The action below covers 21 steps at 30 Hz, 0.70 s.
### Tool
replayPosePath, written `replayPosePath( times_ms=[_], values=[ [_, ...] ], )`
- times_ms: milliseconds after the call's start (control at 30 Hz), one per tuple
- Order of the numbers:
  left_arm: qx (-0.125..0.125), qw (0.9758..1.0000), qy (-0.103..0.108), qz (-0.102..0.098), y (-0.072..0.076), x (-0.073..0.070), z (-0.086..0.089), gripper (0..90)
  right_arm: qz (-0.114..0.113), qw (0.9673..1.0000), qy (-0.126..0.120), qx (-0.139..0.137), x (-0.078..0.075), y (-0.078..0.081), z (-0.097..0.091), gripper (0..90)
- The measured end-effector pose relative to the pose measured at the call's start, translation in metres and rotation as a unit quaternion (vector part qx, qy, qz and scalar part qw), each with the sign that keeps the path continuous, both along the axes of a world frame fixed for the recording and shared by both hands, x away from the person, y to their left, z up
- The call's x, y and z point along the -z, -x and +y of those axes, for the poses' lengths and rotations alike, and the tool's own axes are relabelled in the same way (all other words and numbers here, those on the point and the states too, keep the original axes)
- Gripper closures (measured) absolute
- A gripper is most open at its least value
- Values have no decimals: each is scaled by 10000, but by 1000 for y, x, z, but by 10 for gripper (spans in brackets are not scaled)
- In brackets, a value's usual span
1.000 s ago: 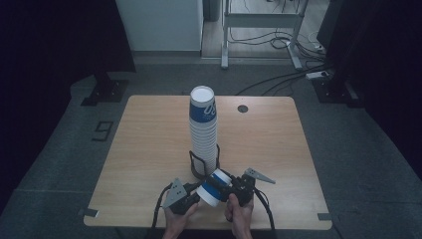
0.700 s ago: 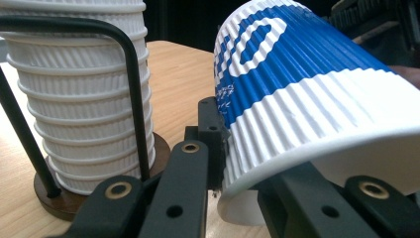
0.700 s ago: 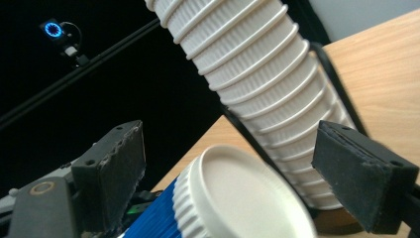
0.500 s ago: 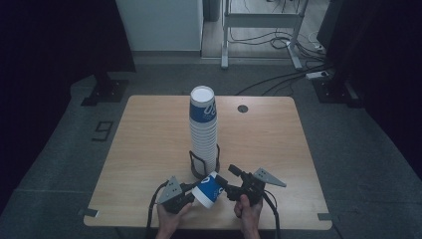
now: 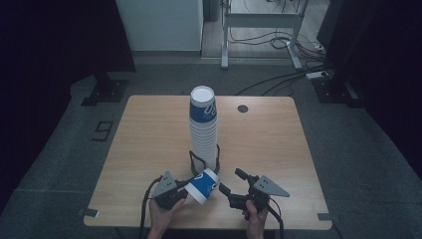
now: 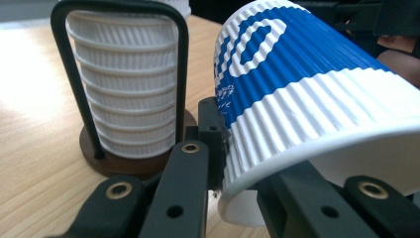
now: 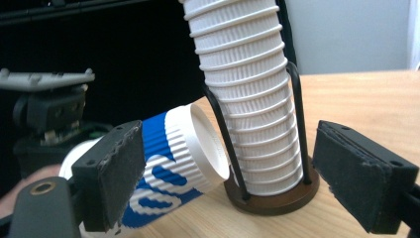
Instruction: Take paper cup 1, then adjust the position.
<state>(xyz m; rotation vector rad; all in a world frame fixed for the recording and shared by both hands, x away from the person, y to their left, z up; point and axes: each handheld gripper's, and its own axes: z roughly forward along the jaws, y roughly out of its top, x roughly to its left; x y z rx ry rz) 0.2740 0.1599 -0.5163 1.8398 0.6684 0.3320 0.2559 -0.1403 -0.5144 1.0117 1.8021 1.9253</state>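
Blue-white paper cup (image 5: pixel 204 185) clamped sideways at its rim by left claw (image 5: pixel 180 191), pulled clear of stack (image 5: pixel 204 130); right claw (image 5: pixel 230 187) open, empty, nearby.

The high view looks forward and down from above the near edge of the table (image 5: pixel 149 129), taking in its whole top and the floor beyond. The left gripper view sits low and very close behind the blue-and-white cup (image 6: pixel 317 99), facing the foot of the cup stack (image 6: pixel 129 89). The right gripper view, also low, looks across at the same stack (image 7: pixel 252 99) and cup (image 7: pixel 168 158); its dark background is hard to read, probably the room's left side.
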Motion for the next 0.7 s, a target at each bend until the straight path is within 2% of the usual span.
replayPosePath(
  times_ms=[33,100,167,233,300,333,467,667,700],
  values=[
    [35,10000,-12,44,-1,-1,1,845,-7,9999,168,-11,1,1,1,126],
    [48,9998,-141,122,-3,-3,2,845,-172,9994,314,-37,3,3,3,126],
    [51,9997,-197,161,-3,-5,3,845,-234,9982,529,-123,6,5,6,124],
    [68,9994,-260,222,-5,-7,4,845,-303,9970,713,-81,9,6,8,123],
    [61,9990,-336,280,-6,-8,4,845,-511,9937,992,128,12,8,10,107],
    [59,9988,-386,302,-7,-8,4,845,-570,9925,1069,146,14,8,11,103],
    [105,9979,-506,387,-9,-10,3,845,-626,9900,1259,98,16,9,13,109],
    [182,9960,-703,517,-10,-14,0,846,-769,9824,1700,-83,20,13,19,137],
    [174,9958,-730,520,-11,-14,-1,847,-837,9804,1777,-163,21,14,20,137]
  ],
)
